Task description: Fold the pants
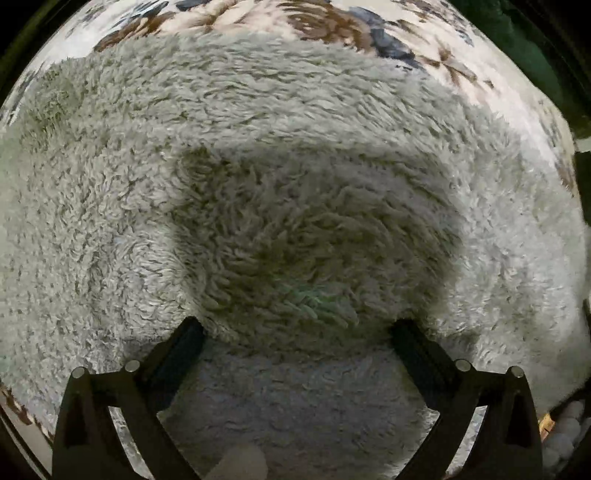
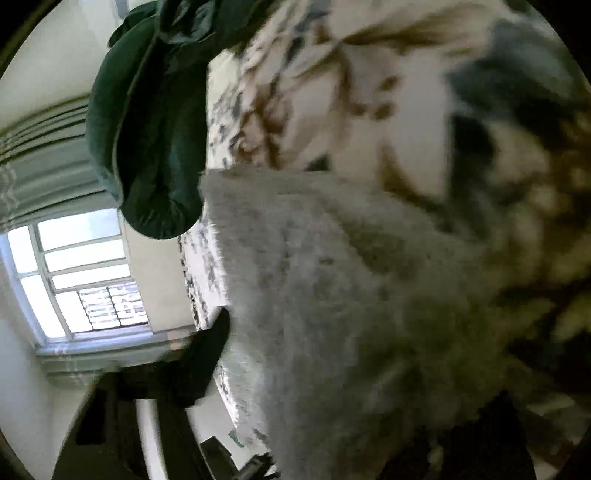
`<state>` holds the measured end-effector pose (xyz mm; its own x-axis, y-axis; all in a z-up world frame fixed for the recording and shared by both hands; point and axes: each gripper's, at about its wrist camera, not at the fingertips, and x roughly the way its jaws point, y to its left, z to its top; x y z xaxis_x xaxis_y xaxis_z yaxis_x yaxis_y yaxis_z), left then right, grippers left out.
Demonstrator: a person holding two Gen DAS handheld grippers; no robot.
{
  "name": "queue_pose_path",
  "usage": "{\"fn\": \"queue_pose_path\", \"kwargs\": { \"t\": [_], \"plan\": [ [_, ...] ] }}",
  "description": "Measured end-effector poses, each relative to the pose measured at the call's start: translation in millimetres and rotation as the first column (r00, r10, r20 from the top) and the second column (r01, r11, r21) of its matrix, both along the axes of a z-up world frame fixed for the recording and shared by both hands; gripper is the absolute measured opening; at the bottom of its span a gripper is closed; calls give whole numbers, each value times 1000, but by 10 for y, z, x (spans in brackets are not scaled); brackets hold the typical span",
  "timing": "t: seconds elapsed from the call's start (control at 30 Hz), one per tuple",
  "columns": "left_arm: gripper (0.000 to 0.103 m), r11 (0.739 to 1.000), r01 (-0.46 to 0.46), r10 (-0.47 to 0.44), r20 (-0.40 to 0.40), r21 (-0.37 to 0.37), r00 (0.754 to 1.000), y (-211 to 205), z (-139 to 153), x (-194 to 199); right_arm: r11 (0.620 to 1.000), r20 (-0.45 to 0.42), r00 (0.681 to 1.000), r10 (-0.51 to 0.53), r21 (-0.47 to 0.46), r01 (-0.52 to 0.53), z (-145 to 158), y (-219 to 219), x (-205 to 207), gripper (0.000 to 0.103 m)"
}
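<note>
Clearly the left gripper (image 1: pixel 295 328), jaws spread wide, presses the fleecy pants (image 1: pixel 258 147) flat on the patterned bedspread (image 1: pixel 332 22); right gripper's jaws I cannot tell.

Fleecy pants (image 1: pixel 280 155) spread wide (dark cushion (image 2: pixel 147 122) alongside) — patterned bedspread (image 1: pixel 436 40) clear beyond.

The left wrist view is sharp and evenly lit, with a dark rounded shadow (image 1: pixel 314 240) cast on the fleece at centre. Fisheye bending curves its edges into black corners. The right wrist view is smeared by motion blur, worst at the right; a bright window (image 2: pixel 81 277) at left supplies daylight.
</note>
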<state>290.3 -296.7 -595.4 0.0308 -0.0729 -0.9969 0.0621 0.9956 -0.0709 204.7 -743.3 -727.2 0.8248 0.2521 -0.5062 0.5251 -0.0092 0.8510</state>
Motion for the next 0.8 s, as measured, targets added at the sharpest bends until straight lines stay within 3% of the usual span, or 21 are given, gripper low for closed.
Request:
{"fn": "queue_pose_path", "kwargs": {
  "t": [0.03, 0.07, 0.2, 0.33, 0.5, 0.6, 0.8],
  "plan": [
    [103, 1000, 0, 0, -5, 4, 1000, -32, 17, -4, 1000, -27, 1000, 7, -18, -8, 75, 10, 10, 22],
    [103, 1000, -9, 9, -12, 3, 1000, -72, 52, 15, 999, -49, 999, 8, -44, -10, 189, 67, -21, 20],
    [103, 1000, -6, 4, 90, 14, 996, -92, 411, 31, 986, -63, 997, 40, -160, -50, 697, 159, 94, 19],
    [103, 999, -14, 8, 165, 34, 986, 91, 812, -24, 944, -53, 991, 127, -300, -137, 1329, 394, 394, 19],
    [103, 998, -31, 17, 249, 53, 968, 690, 1133, -111, 850, -56, 954, 294, -441, -287, 1981, 1114, 789, 19],
    [103, 996, -73, 56, 271, 53, 961, 1153, 1215, -188, 788, -82, 918, 387, -487, -376, 2175, 1703, 979, 19],
    [103, 977, -211, 196, 260, 30, 946, 2183, 1284, -358, 650, -182, 821, 541, -529, -546, 2043, 3095, 1243, 19]
  ]
}}
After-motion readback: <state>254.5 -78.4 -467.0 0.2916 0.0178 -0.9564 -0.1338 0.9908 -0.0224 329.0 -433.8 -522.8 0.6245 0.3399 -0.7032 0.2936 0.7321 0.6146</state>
